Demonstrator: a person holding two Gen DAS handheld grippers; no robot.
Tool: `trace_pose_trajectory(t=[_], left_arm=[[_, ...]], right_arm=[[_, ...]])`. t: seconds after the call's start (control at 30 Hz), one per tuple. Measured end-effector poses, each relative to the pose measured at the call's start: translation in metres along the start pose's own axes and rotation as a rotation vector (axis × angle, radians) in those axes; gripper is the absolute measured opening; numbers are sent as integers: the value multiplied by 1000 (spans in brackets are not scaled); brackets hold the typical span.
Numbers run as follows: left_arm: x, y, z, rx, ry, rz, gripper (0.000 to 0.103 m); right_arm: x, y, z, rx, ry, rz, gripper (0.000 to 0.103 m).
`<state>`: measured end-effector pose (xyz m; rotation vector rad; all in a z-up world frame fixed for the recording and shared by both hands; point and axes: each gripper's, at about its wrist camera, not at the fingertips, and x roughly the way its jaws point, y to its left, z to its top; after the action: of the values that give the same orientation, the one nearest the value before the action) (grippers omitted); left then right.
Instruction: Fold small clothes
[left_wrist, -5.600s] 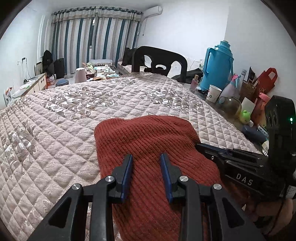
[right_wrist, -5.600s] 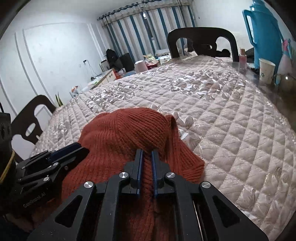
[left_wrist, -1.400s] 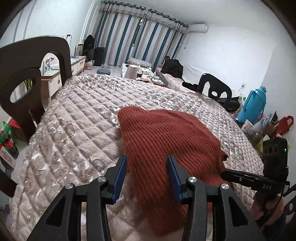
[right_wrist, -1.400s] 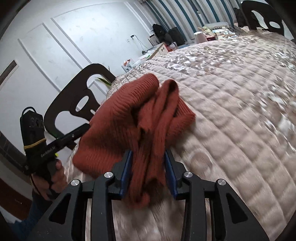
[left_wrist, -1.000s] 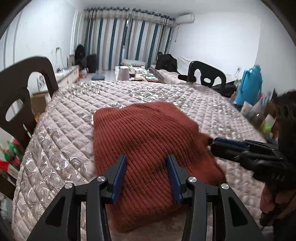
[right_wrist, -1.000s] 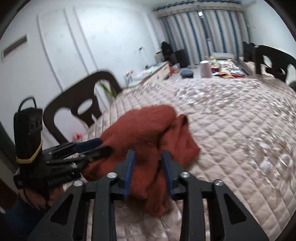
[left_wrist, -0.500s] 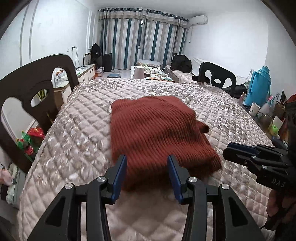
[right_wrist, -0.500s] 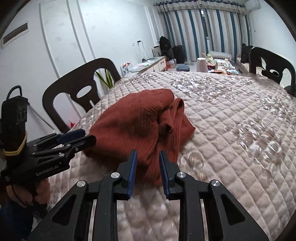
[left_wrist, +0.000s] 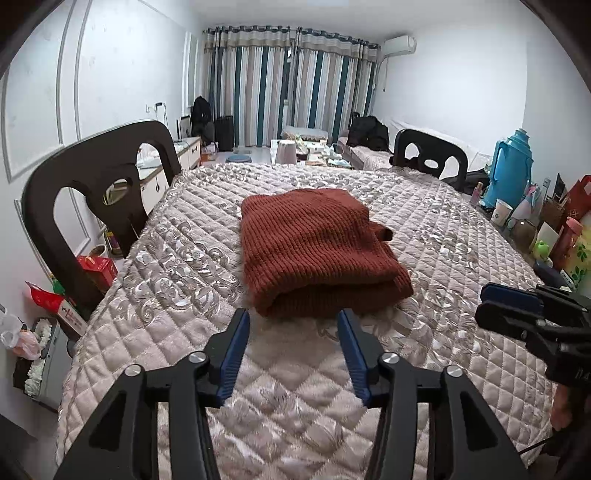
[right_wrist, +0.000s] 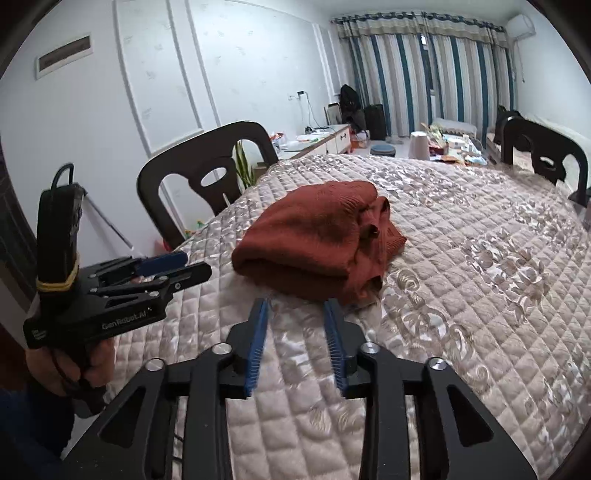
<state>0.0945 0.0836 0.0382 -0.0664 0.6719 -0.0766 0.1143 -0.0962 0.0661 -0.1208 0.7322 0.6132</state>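
Note:
A rust-red knitted garment (left_wrist: 317, 251) lies folded in a thick bundle on the quilted table cover (left_wrist: 295, 387); it also shows in the right wrist view (right_wrist: 317, 240). My left gripper (left_wrist: 293, 321) is open and empty, just short of the bundle's near edge. My right gripper (right_wrist: 295, 306) is open and empty, also just short of the bundle. Each gripper shows in the other's view, the right one (left_wrist: 517, 310) at the right edge and the left one (right_wrist: 162, 266) at the left.
A dark chair (left_wrist: 92, 192) stands at the table's left side and another (left_wrist: 428, 158) at the far end. A blue thermos (left_wrist: 509, 166), cups and bottles crowd the right edge. Bags and boxes (left_wrist: 55, 299) lie on the floor at left.
Both grippers let go of the red garment and pulled back from it. The garment now lies folded on the cover, farther from both grippers.

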Motion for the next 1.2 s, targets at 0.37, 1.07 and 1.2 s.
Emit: trace_pose_trajectory(t=[0.37,1.07,1.2], left_arm=[[37,13,-26,-21,74,75,58],[65,15,-34,-27,202,97,69],[65,15,-34,-26,204,95,70]], right_arm=[[45,-4,-27,-70,84,-183,39],[78,-31,-35,12,210,-232,42],[78,-31,-35,12,210,-231,42]])
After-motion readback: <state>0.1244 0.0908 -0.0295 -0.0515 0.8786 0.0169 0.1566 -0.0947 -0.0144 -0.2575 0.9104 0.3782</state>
